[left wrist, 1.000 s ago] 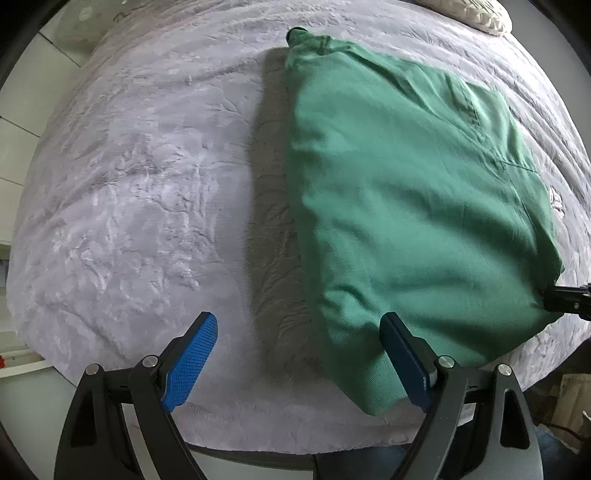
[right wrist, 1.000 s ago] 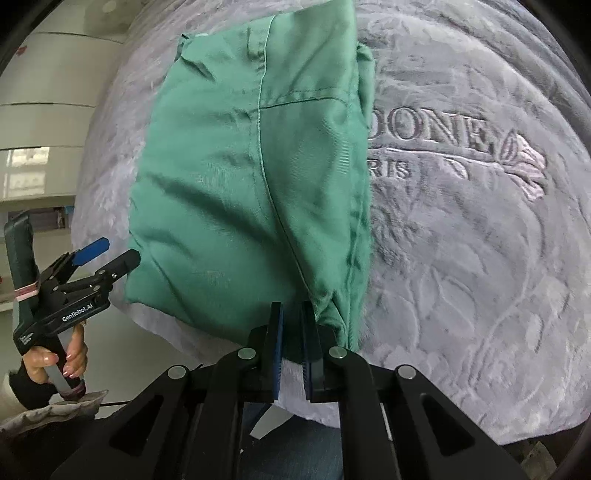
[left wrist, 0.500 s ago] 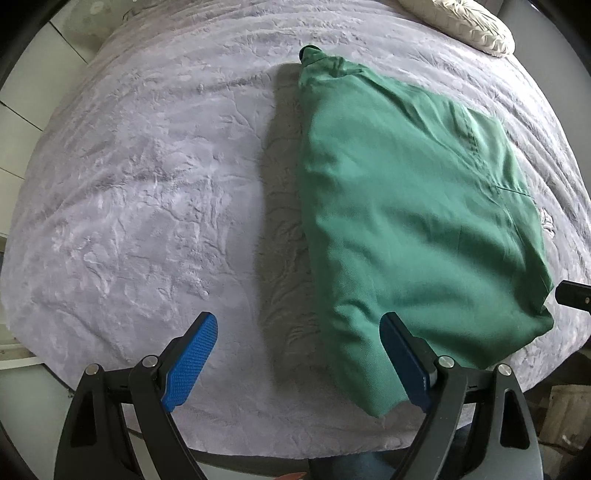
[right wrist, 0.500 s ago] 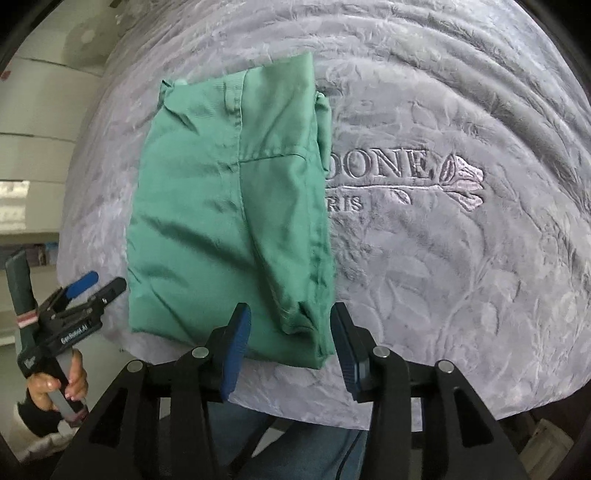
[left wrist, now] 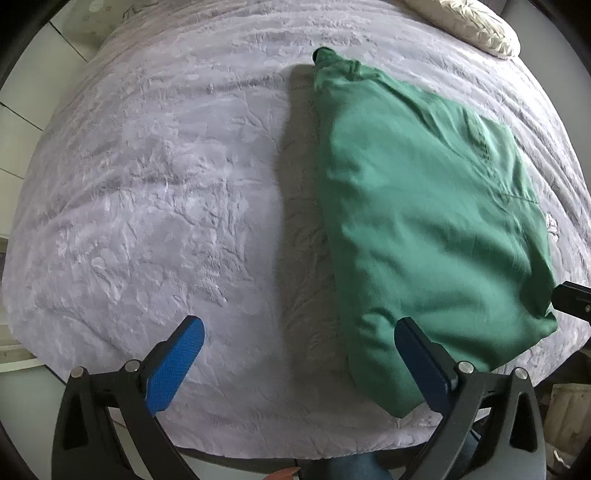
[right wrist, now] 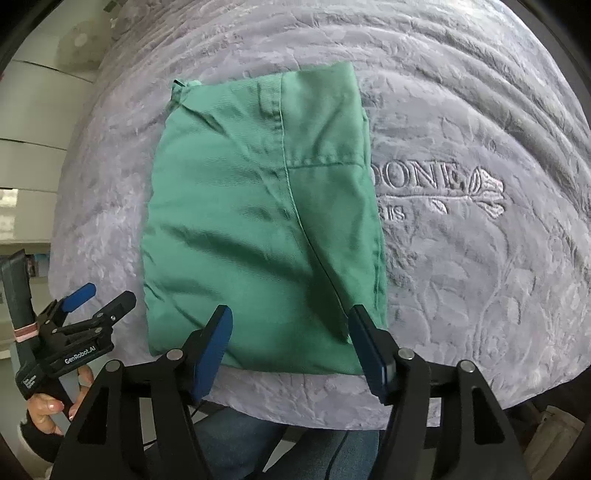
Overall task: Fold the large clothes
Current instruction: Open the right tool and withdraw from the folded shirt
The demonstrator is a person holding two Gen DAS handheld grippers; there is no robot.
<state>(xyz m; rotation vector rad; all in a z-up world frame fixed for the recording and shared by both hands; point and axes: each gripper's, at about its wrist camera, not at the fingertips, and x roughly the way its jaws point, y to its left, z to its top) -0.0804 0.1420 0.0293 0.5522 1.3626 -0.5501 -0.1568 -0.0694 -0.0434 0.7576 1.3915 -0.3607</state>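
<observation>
**Green garment folded flat, both grippers clear of it**

Green folded garment [right wrist: 258, 225] is laid on the grey embossed bedspread [left wrist: 147, 206], beside the stitched lettering [right wrist: 417, 181], near the bed's front edge. Right gripper [right wrist: 290, 350] is seen above the garment's near edge, jaws opening, no cloth pinched between the pads. Left gripper [left wrist: 299, 362] is seen off the garment's left side, jaws opening wide, only bedspread between them. A cream cushion [left wrist: 472, 26] is seen beyond the garment's far end.
</observation>
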